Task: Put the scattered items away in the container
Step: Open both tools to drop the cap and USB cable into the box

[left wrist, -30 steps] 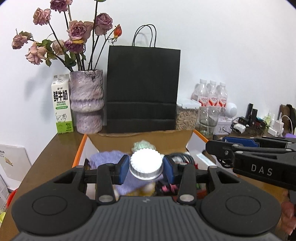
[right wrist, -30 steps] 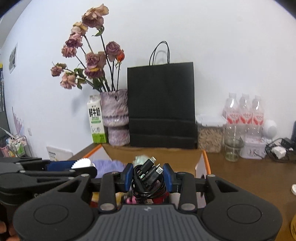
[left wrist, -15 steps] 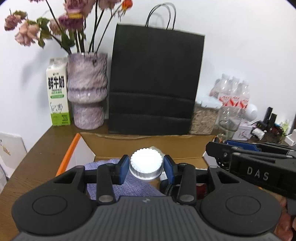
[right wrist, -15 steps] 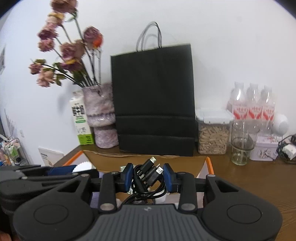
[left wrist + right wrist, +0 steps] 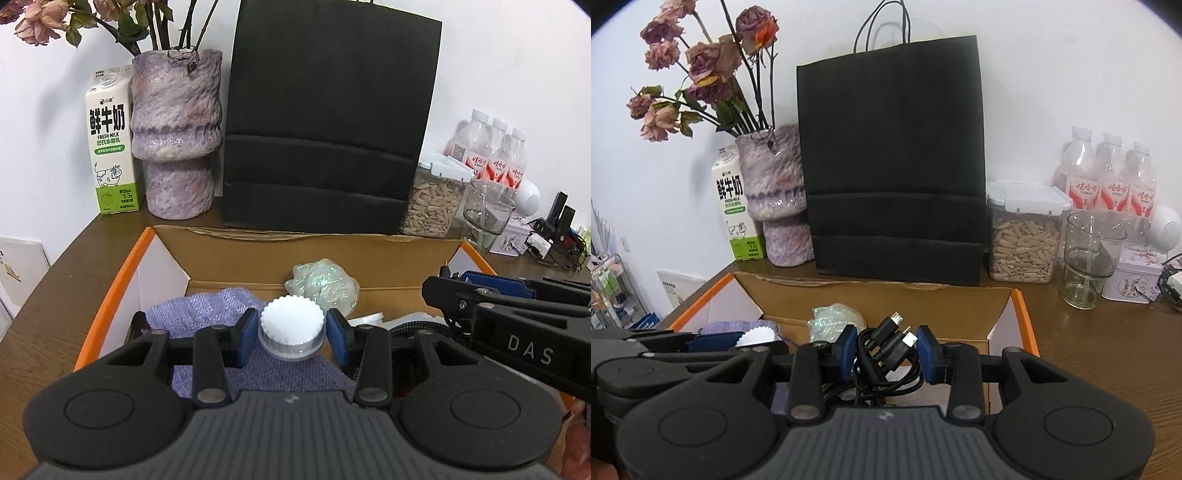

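Bottle: the white ribbed cap of a small bottle (image 5: pixel 291 326) sits squeezed between the blue pads of the left claw (image 5: pixel 291 338), held just above the purple cloth (image 5: pixel 207 306) inside the box.
Cable: a coiled black cable bundle (image 5: pixel 886 354) with its plugs sticking up is pinched between the pads of the right claw (image 5: pixel 886 350), over the box's right half.
Box: the open cardboard box (image 5: pixel 306 254) with orange-edged flaps is the landmark; both claws hang over its near side, side by side.
Already in the box: the purple cloth, a crumpled pale-green plastic bag (image 5: pixel 321 282) toward the back wall, and some other bits (too hidden to name).
Done so far: several items are packed, judging by the contents.
Left to do: probably lowering and letting go of the bottle and the cable; the table beyond the box shows nothing loose that clearly belongs to the tidying.
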A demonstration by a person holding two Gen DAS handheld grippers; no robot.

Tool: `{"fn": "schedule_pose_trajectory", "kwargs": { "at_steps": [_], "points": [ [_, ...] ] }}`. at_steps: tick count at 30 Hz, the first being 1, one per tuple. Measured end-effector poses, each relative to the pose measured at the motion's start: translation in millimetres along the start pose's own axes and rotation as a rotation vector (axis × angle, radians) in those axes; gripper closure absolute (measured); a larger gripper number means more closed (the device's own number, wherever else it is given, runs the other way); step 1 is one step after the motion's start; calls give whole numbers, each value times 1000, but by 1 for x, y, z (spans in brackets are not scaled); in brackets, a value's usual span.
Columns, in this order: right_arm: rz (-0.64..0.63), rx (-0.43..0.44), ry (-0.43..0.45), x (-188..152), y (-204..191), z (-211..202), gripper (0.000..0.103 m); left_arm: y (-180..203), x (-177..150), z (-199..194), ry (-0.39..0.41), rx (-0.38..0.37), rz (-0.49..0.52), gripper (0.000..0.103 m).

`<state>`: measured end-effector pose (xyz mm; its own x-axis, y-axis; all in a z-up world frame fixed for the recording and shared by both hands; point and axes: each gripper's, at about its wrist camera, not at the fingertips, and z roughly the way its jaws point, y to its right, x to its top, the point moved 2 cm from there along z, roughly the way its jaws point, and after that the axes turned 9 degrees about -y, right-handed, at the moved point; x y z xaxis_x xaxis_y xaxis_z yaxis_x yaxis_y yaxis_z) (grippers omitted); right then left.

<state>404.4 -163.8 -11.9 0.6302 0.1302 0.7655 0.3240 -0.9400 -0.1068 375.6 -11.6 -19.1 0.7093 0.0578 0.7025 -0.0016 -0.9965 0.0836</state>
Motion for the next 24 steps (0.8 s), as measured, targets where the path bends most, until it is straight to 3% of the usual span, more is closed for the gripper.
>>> {"fn": "schedule_pose_trajectory", "kwargs": {
  "at_steps": [4,5,6,7,9,11,24],
  "points": [
    [-11,-9,-14,-1,-1,0,67,-1,0,-2,11,13,-6,60],
    [-11,-17,-18,-1,-1,0,62,-2,0,-4,20,17,-10,51],
    [-13,-23,-21,0,-1,-1,47,-3,0,-6,29,25,-13,38],
    [-14,-26,-20,1,-1,-3,37,-4,2,-9,39,48,-18,33],
    [-11,-46,-8,3,1,-9,18,-6,4,-12,56,100,-21,8],
    [-3,-43,15,6,4,-17,3,-8,6,-17,75,126,-20,0],
    [-13,-48,28,10,4,-30,0,-6,9,-27,90,133,-20,0]
  ]
}}
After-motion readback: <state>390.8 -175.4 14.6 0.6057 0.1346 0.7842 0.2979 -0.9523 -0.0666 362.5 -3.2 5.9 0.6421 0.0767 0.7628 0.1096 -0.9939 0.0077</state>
